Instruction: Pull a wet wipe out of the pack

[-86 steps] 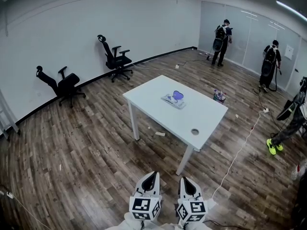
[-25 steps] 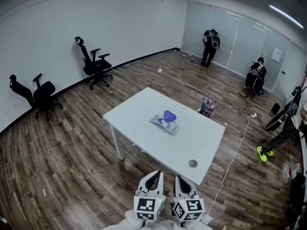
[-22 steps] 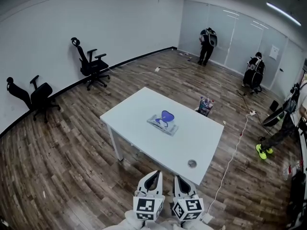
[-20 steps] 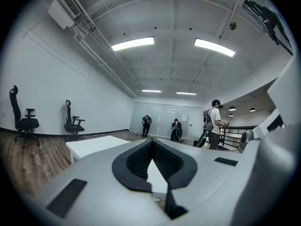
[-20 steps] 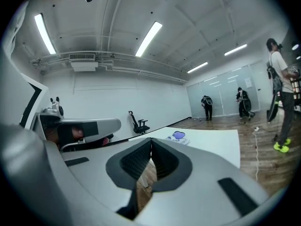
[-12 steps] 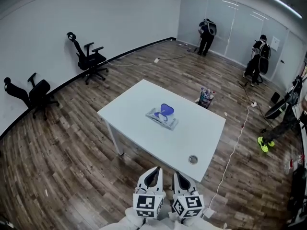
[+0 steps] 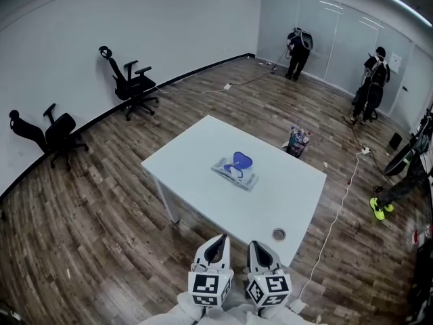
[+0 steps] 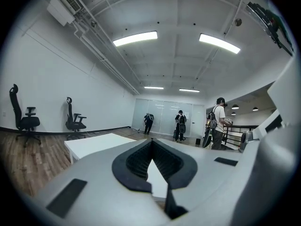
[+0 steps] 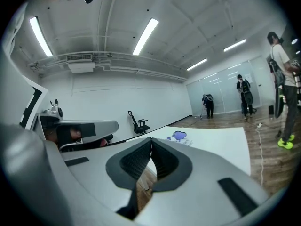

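Wood flooring; a white rectangular table (image 7: 189, 156) bears the flat pale blue-lidded wipe pack (image 7: 236, 171) at its middle. Left gripper (image 7: 216, 242) and right gripper (image 7: 260, 246), short of the table, are closed and empty; unbraced, the wipe pack may lift

Wipe pack (image 7: 236, 171) on table (image 7: 189, 158); chairs (image 7: 132, 83) behind

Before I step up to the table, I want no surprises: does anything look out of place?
One office chair by the wall leans far back, unlike its upright neighbour. A white cable trails across the floor beside the table.
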### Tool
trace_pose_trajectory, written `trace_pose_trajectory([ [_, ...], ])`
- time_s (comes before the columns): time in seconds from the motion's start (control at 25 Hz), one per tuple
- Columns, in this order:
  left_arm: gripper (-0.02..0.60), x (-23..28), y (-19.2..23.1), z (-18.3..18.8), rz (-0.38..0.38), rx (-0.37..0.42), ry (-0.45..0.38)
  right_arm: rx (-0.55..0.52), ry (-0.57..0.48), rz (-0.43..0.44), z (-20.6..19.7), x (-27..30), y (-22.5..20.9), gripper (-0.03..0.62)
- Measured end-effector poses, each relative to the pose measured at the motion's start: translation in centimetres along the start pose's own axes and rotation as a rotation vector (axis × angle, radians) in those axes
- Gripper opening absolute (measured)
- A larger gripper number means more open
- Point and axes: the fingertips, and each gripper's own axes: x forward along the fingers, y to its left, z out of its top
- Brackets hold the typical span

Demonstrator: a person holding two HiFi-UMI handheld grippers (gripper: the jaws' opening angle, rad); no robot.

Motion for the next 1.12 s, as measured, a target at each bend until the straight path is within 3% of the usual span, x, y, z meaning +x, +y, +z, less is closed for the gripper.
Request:
trace_pose_trajectory([
  [0.4,0.000,2.5,2.3,-1.3,0.030,-0.005,0.036,0.029,0.036,0.030,-0.4,3.8,-0.2,0.009],
  [1.12,0.000,10.1,4.7,0.1,0.039,0.012,0.036,0.030,0.027,0.042,2.7,11.2,-3.7,0.009],
])
